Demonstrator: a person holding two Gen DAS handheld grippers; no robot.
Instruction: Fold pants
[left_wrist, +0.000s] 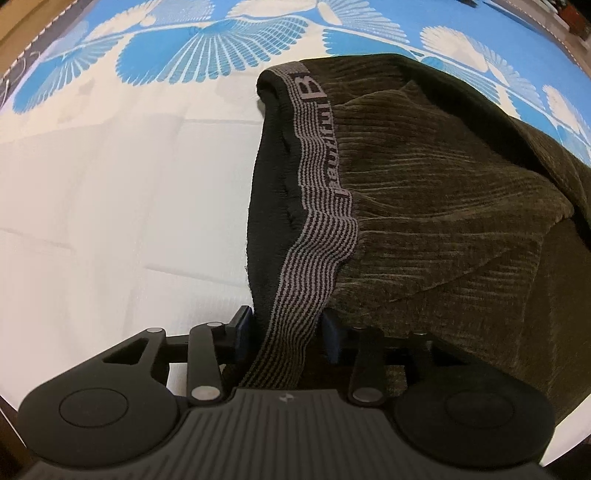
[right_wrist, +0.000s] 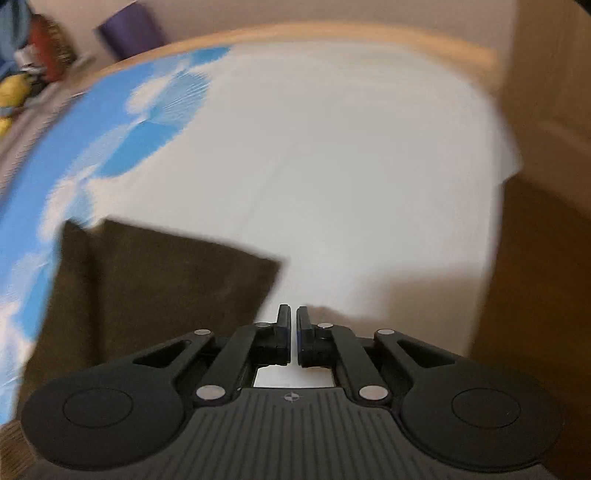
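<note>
Olive corduroy pants (left_wrist: 443, 206) lie on the bedsheet (left_wrist: 110, 221), their striped waistband (left_wrist: 317, 229) running forward from the left tongs (left_wrist: 286, 334), which grip it between both pads. Right tongs (right_wrist: 293, 332): nearly closed, holding nothing, with a pant leg (right_wrist: 155, 288) ahead to their left. Likely step: starting 1 fold. The next move probably calls for the right tongs to grasp cloth.
</note>
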